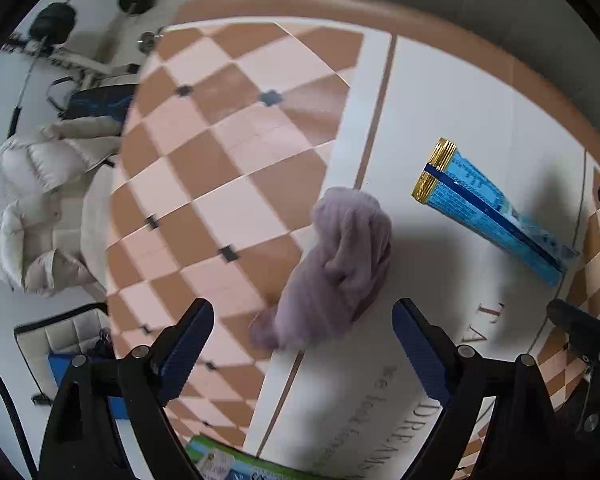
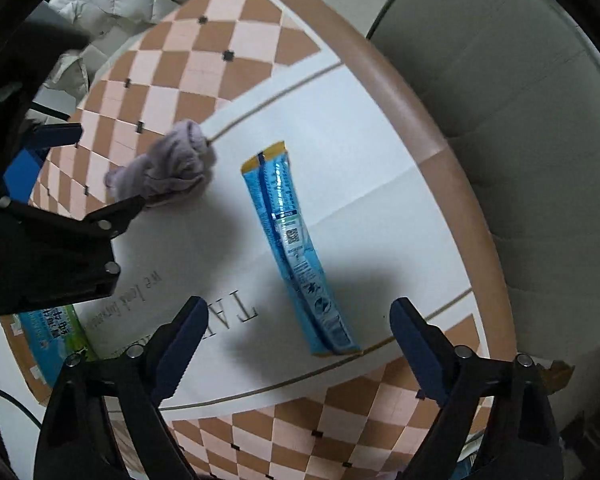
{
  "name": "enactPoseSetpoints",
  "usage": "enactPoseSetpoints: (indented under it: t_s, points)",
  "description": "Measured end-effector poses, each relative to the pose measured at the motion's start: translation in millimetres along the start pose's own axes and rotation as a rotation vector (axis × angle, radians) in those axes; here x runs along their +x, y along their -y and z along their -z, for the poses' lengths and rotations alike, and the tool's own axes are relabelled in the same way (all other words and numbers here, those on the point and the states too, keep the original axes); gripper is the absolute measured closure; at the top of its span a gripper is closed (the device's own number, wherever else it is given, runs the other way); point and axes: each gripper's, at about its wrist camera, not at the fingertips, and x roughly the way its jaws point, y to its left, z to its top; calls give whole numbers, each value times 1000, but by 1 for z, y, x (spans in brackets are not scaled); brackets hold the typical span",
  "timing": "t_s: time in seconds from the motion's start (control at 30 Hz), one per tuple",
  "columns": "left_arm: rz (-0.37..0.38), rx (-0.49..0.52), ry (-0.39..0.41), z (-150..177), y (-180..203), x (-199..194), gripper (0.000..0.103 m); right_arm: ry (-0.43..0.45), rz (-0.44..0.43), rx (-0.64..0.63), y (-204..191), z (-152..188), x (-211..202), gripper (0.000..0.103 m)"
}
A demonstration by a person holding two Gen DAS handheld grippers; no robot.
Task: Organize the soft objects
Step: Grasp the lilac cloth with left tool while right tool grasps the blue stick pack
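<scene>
Hovering above the desk (image 1: 440, 120), left gripper (image 1: 304, 344) with fingers spread wide and empty, the crumpled lilac cloth (image 1: 340, 264) lying just ahead between them, straddling the checkered field and the white band. Best to descend straight, straddle the thickest bunch, then close slowly so loose folds gather rather than slip. Well apart to the right, blue packet (image 1: 496, 208), clear of the approach. Beyond the desk edge, cream puffer jacket (image 1: 32, 208) on a seat; nothing blocking.

Seen from the right gripper (image 2: 296, 344), fingers likewise spread and holding nothing, poised over the near end of the blue packet (image 2: 296, 248), flat on the white band. Lilac cloth (image 2: 168, 164) farther left, the left gripper's finger (image 2: 116, 216) just beside it. Green-and-blue pack (image 2: 48, 332) at the near-left edge. Worth keeping both tools from crossing.
</scene>
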Motion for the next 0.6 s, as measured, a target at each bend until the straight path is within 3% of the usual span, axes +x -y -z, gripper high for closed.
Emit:
enactPoseSetpoints:
  t_s: [0.07, 0.17, 0.23, 0.33, 0.43, 0.5, 0.6]
  points:
    - [5, 20, -36, -6, 4, 13, 14, -19, -6, -2, 1, -4, 10, 16]
    - [8, 19, -69, -11, 6, 27, 31, -40, -2, -11, -1, -10, 25, 18]
    - [30, 1, -94, -10, 5, 35, 57, -58, 3, -11, 0, -12, 35, 26]
    - [38, -48, -89, -5, 1, 37, 59, -84, 10, -9, -1, -15, 49, 39]
    - [101, -145, -88, 2, -8, 35, 61, -93, 35, -11, -4, -13, 57, 70]
    - [135, -220, -72, 12, -15, 30, 61, -85, 29, 5, -4, -9, 56, 80]
    - [181, -335, -42, 31, -27, 21, 61, -68, 9, 16, -8, -2, 48, 86]
